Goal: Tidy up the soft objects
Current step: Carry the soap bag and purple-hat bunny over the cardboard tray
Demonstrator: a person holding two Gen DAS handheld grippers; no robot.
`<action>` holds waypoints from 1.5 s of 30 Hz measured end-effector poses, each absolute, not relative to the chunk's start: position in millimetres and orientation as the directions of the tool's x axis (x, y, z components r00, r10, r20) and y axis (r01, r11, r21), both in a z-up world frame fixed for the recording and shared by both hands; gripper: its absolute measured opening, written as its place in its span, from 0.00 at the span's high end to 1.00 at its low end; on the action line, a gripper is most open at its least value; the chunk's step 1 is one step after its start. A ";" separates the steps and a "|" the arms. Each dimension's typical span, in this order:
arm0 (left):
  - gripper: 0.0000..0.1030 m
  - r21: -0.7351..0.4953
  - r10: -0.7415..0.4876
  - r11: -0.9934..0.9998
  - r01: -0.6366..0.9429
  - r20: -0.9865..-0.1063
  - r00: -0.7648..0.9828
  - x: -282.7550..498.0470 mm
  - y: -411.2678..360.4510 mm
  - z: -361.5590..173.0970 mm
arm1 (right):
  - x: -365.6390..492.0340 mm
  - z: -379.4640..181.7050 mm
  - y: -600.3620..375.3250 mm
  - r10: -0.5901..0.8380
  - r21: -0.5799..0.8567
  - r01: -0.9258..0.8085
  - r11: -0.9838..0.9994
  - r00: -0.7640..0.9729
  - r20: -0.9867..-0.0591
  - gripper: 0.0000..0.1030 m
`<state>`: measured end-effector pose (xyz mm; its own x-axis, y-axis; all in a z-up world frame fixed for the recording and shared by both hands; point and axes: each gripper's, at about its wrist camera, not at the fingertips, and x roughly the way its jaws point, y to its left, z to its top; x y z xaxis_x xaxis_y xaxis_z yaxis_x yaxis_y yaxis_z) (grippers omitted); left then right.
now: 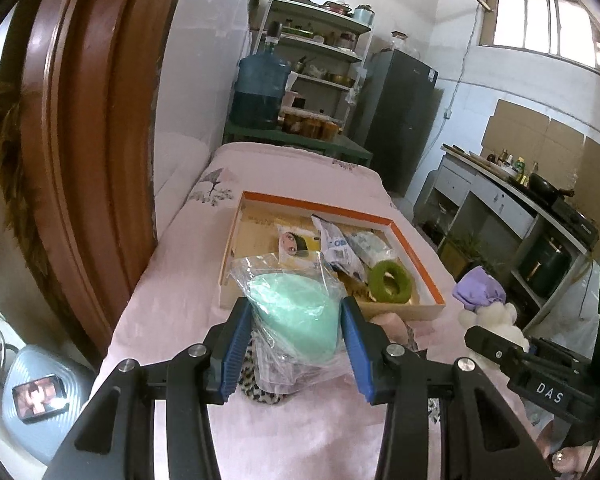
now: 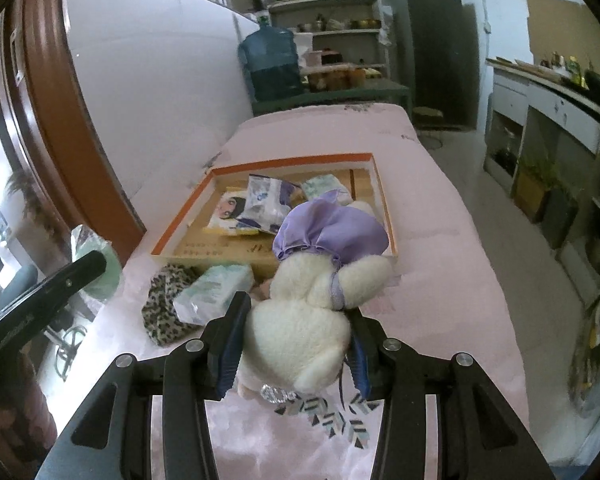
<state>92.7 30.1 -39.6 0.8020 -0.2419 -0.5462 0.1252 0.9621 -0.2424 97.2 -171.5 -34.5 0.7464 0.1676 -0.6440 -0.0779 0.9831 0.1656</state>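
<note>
My left gripper [image 1: 294, 322] is shut on a mint-green soft item in a clear plastic bag [image 1: 292, 312], held above the pink bed in front of the orange-rimmed box [image 1: 416, 248]. My right gripper [image 2: 296, 320] is shut on a white plush toy with a purple hat [image 2: 300, 320], held just before the same box [image 2: 380, 184]. The box holds several soft packets [image 2: 264, 200] and a green ring [image 1: 390, 282]. A leopard-print cloth [image 2: 162, 308] and a pale green tissue pack [image 2: 214, 292] lie on the bed beside the box.
The pink bed [image 2: 440, 248] runs forward to a green table with a blue water jug [image 1: 260, 88], shelves and a dark fridge [image 1: 404, 116]. A brown wooden headboard [image 1: 88, 140] stands at the left. A kitchen counter [image 1: 520, 200] lines the right side.
</note>
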 end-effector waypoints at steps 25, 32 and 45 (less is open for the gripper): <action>0.56 -0.217 -0.250 0.964 0.155 -0.536 0.806 145.8 8.5 -20.3 | 152.3 -19.3 -160.0 0.193 0.137 -0.137 0.981 0.753 -0.629 0.55; 0.56 -0.210 -0.247 0.965 0.157 -0.531 0.811 165.2 5.3 -17.4 | 172.0 -20.3 -157.4 0.194 0.133 -0.142 0.981 0.751 -0.631 0.55; 0.56 -0.206 -0.236 0.968 0.143 -0.551 0.800 202.6 3.7 -25.4 | 209.1 -23.2 -156.4 0.203 0.140 -0.148 0.979 0.739 -0.642 0.55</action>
